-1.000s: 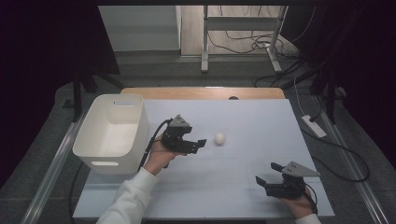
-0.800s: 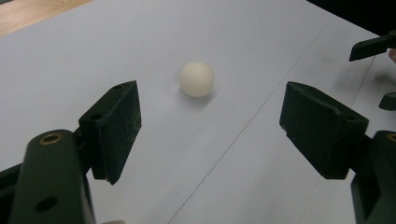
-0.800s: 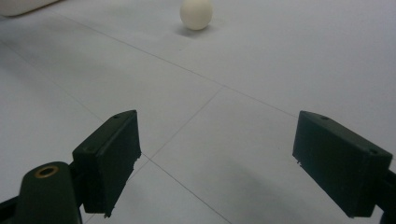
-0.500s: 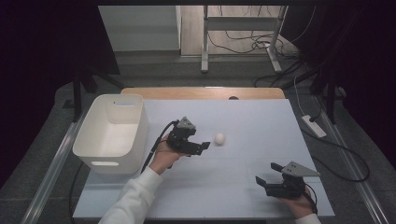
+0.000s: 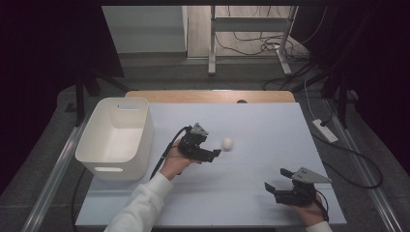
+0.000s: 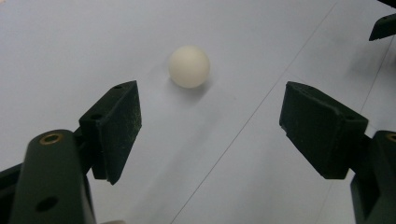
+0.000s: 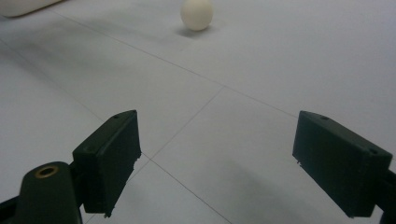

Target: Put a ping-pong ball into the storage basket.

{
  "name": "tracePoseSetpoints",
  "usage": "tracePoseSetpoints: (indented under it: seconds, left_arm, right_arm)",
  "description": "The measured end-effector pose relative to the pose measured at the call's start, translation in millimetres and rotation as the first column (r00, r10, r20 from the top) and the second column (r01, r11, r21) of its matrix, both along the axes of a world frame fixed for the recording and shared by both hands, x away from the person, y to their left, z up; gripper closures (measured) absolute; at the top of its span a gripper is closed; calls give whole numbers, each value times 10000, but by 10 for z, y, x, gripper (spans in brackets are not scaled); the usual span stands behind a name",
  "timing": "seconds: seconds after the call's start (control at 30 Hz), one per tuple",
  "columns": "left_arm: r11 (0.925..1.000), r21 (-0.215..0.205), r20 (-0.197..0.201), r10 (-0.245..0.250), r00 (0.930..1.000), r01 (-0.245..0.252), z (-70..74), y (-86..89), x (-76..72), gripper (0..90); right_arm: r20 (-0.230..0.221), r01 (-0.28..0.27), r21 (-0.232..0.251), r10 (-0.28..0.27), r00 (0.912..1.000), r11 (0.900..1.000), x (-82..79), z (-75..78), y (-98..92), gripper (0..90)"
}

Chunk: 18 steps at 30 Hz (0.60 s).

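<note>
We hold the left gripper [image 5: 214,153] released, jaws wide, just near of the plain, unlabelled round ball [image 5: 227,143]; the right gripper [image 5: 275,180] is also released.

In the high view, the pale bench [image 5: 251,125] is lit evenly from above, while the surroundings at left and right are lost in near-black. The floor beyond is dimly lit. Soft, short shadows are cast beside the white bin [image 5: 116,140] and under the ball [image 5: 227,143]. No harsh glare is seen; the picture is slightly grainy and soft. In the left gripper view, a faint shadow is thrown below the ball [image 6: 189,66], and the near fingers [image 6: 114,126] are rendered dark, a little blurred. In the right gripper view, broad soft shading is spread across the bench [image 7: 280,60], and the far ball [image 7: 196,14] is mildly soft.
</note>
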<state>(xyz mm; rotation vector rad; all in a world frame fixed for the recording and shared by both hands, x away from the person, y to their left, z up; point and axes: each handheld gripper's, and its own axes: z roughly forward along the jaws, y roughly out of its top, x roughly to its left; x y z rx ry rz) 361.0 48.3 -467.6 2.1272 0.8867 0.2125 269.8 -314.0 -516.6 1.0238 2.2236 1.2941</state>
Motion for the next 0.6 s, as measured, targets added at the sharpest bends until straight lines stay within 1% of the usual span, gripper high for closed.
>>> tracePoseSetpoints:
  seconds: [0.3, 0.5, 0.6]
  left_arm:
    - [9999, 123, -7, -51, 10000, 52, -32, -90, 34, 217]
    - [9995, 277, -23, -127, 9999, 128, -59, -139, 67, 217]
    - [9997, 222, -47, -85, 10000, 86, -67, -155, 82, 216]
  right_arm:
    - [4, -12, 23, 12, 10000, 10000, -1, 0, -4, 152]
    - [-7, -10, -27, 10, 10000, 10000, 2, -3, -1, 152]
    - [-10, -12, -4, 12, 10000, 10000, 2, -4, -3, 152]
